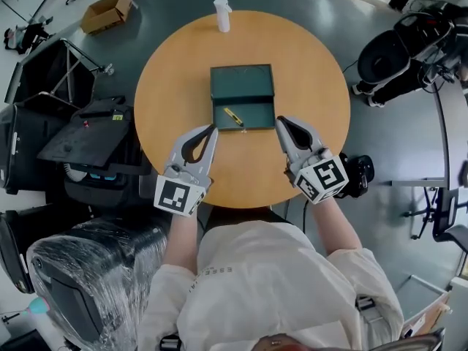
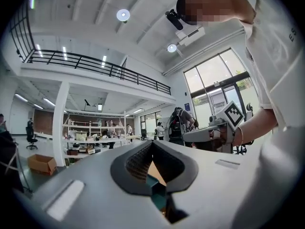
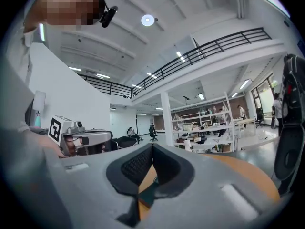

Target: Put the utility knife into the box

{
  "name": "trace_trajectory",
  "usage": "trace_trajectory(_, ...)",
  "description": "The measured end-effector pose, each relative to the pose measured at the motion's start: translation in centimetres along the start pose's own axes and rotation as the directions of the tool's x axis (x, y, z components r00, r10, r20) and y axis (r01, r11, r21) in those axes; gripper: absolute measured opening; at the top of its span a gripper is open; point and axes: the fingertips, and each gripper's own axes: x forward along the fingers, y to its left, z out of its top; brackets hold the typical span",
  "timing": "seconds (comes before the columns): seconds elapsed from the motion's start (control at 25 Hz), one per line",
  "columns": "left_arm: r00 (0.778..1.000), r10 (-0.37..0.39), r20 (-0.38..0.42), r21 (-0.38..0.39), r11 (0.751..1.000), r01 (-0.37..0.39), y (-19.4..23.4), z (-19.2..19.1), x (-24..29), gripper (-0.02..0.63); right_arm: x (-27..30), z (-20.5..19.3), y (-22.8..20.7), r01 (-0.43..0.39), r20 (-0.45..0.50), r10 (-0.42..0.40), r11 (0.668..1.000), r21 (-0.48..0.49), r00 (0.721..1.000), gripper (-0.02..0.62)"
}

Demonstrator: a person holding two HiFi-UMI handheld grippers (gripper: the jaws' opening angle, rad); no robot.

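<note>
Utility knife lies inside the box, ahead of left gripper and right gripper, jaws closed empty.

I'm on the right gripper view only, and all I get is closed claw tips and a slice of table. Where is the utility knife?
Observer: In the head view the utility knife lies inside the open green box, mid-table.
Operator: Where's my claw relative to that box?
Observer: The right claw sits by the box's near right corner, clear of the knife.
Operator: And the other one?
Observer: The left claw is shut and empty, by the near left corner.
</note>
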Motion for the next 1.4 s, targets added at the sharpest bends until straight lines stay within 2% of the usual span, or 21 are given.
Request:
trace_trajectory(0.24, 0.999, 0.038, 0.001, -0.041, 0.998, -0.038, -2.0, -0.4, -3.1, 0.017, -2.4, -1.1, 1.9, -0.005, -0.009, 0.005, 1.0, 0.007, 1.0, -0.007)
trace_trajectory(0.44, 0.999, 0.033, -0.004, -0.069, 0.997, -0.033, -3.4, -1.3, -5.8, 0.017, -4.3, -2.5, 3.2, 0.024, -0.032, -0.023, 0.999, 0.024, 0.999, -0.007)
trace_trajectory(0.56, 1.0, 0.023, -0.003, -0.077, 0.997, -0.023, -4.4, -1.5, -8.5, 0.017, -5.6, -3.1, 5.7, 0.023, -0.044, -0.022, 0.999, 0.023, 0.999, -0.007)
trace_trajectory(0.76, 1.0, 0.005, 0.021, -0.09, 0.996, -0.003, -6.7, 0.6, -14.8, 0.017, -8.9, -3.6, 11.2, 0.054, -0.051, -0.049, 0.994, 0.097, 0.997, -0.007)
trace_trajectory(0.92, 0.999, -0.03, 0.035, -0.061, 0.998, 0.033, -8.6, 2.2, -19.9, 0.017, -12.3, -3.9, 16.4, 0.096, -0.054, -0.091, 0.992, 0.08, 0.994, -0.008)
trace_trajectory(1.08, 0.998, -0.061, 0.029, -0.085, 0.994, 0.063, -10.5, 1.8, -24.2, 0.017, -15.4, -4.4, 21.0, 0.121, -0.069, -0.116, 0.991, 0.064, 0.991, -0.008)
trace_trajectory(1.24, 0.995, -0.097, 0.012, -0.108, 0.989, 0.097, -12.8, 1.1, -27.0, 0.017, -18.7, -5.3, 23.4, 0.161, -0.095, -0.155, 0.985, 0.059, 0.983, -0.007)
trace_trajectory(1.4, 0.995, -0.1, 0.008, -0.12, 0.988, 0.1, -14.0, 1.2, -28.4, 0.017, -20.5, -5.3, 25.0, 0.176, -0.096, -0.171, 0.983, 0.052, 0.981, -0.007)
